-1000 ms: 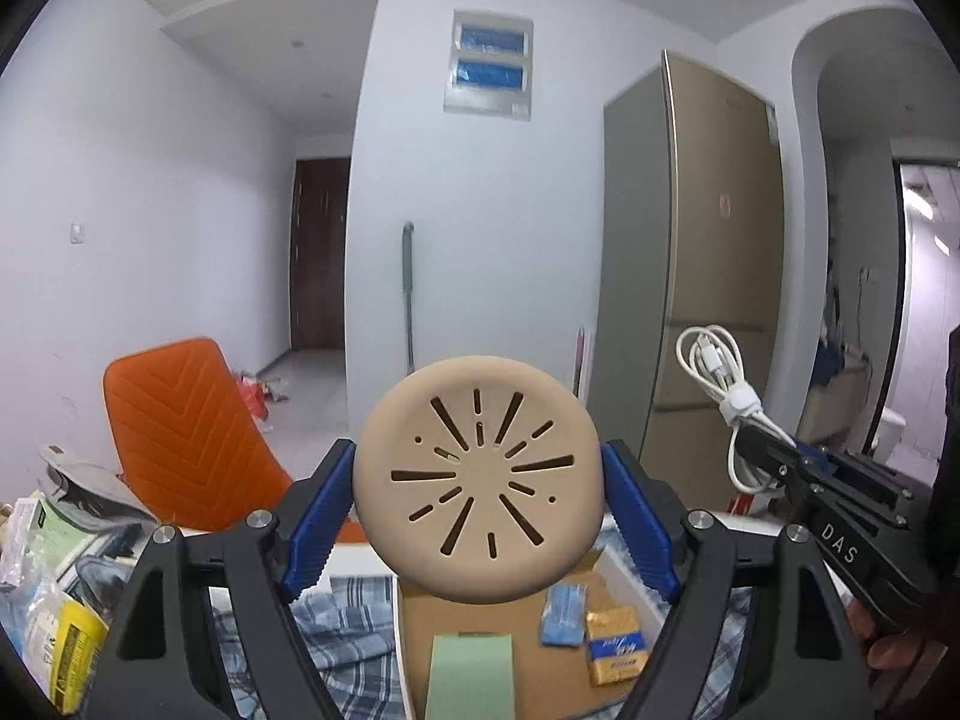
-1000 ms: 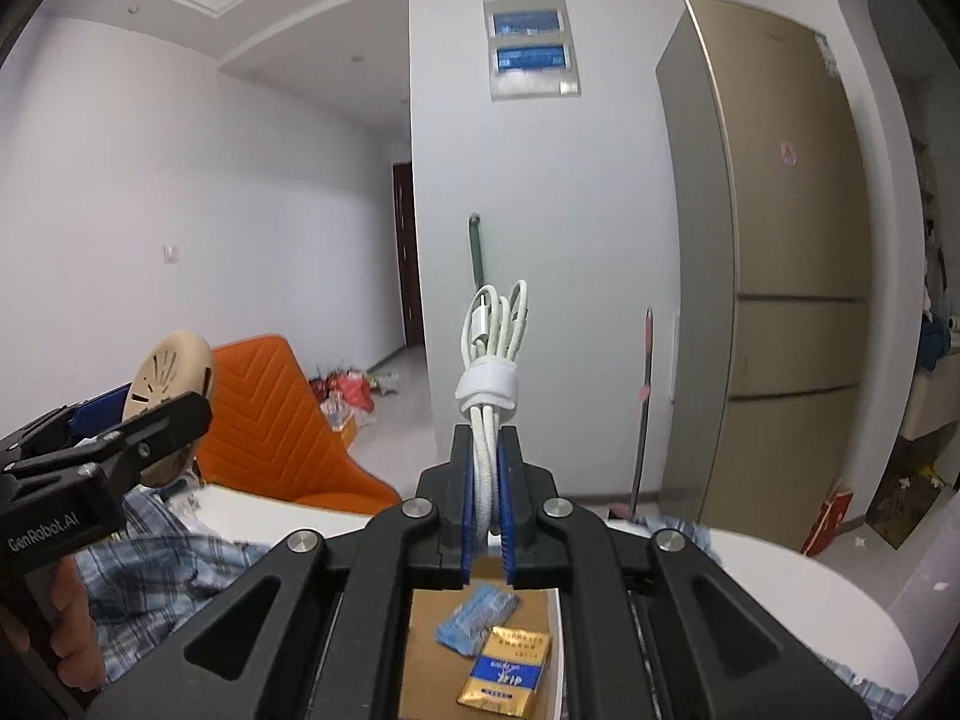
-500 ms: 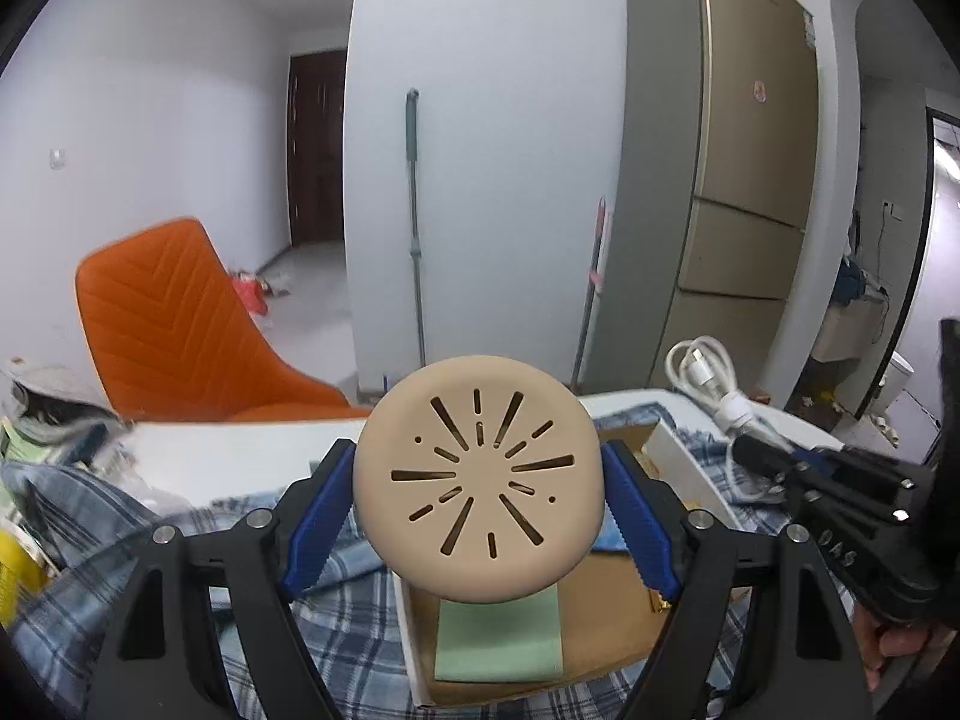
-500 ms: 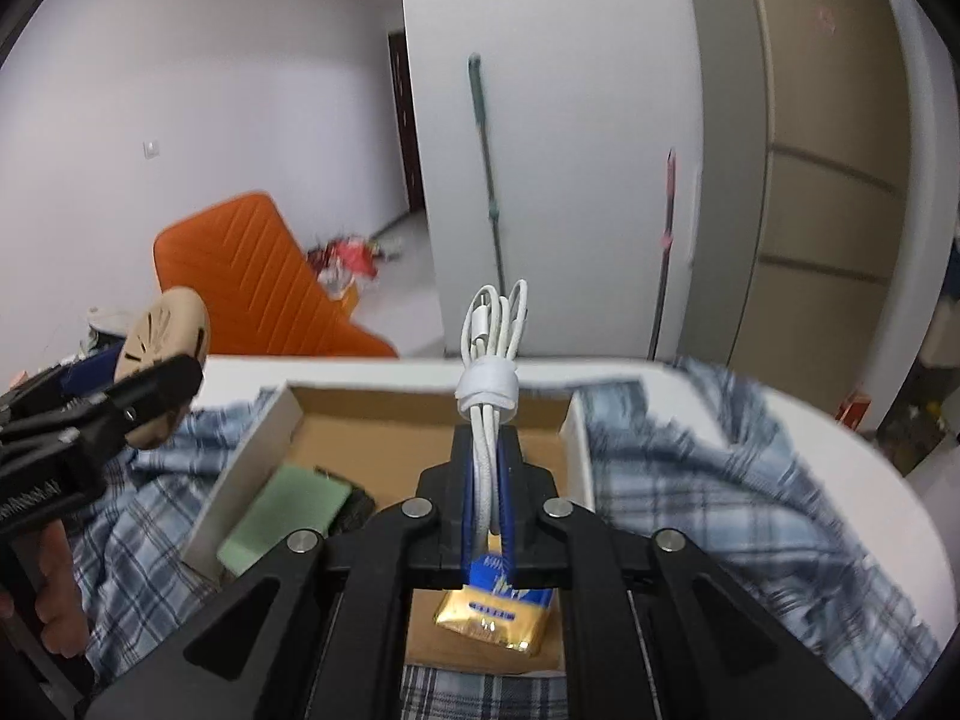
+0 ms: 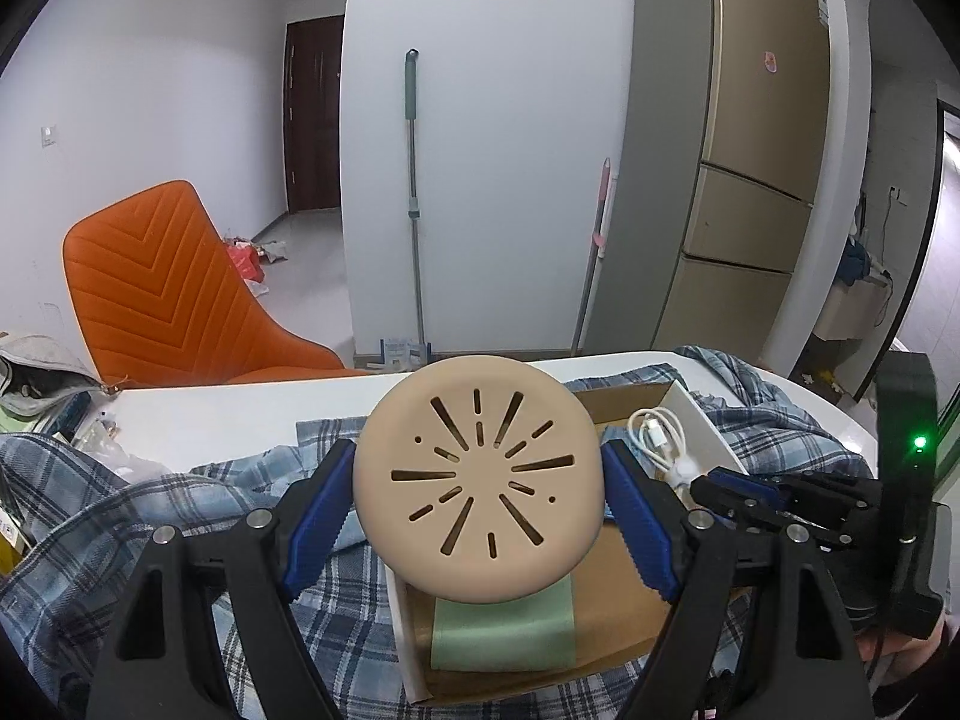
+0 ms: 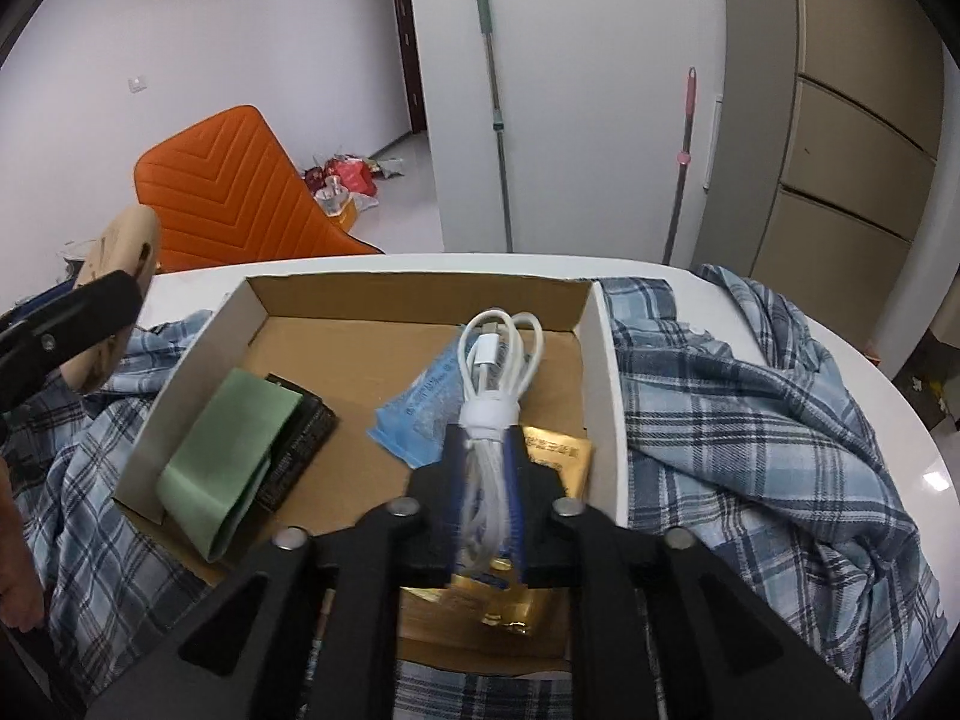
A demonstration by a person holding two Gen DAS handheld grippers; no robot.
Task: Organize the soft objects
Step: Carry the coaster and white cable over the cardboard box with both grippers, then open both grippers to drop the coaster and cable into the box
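White walls, a tall beige fridge and an orange chair stand behind your white desk, which carries a rumpled blue plaid shirt and an open cardboard box.

Your left gripper has its blue fingers clenched on either edge of a round tan slotted pad, held upright above the near end of the box. That view shows the pad's full slotted face; from the right wrist you see only its edge, at the far left beside the box.

Your right gripper grasps a coiled white cable bound with a white tie, its loops reaching forward over the box interior. The left wrist view shows the same cable against the box's right wall.

Only the right wrist view shows the box's contents fully: a folded green cloth lying over a black item on the left, a blue packet in the middle, and a gold packet under the cable. The left view catches just the green cloth below the pad.
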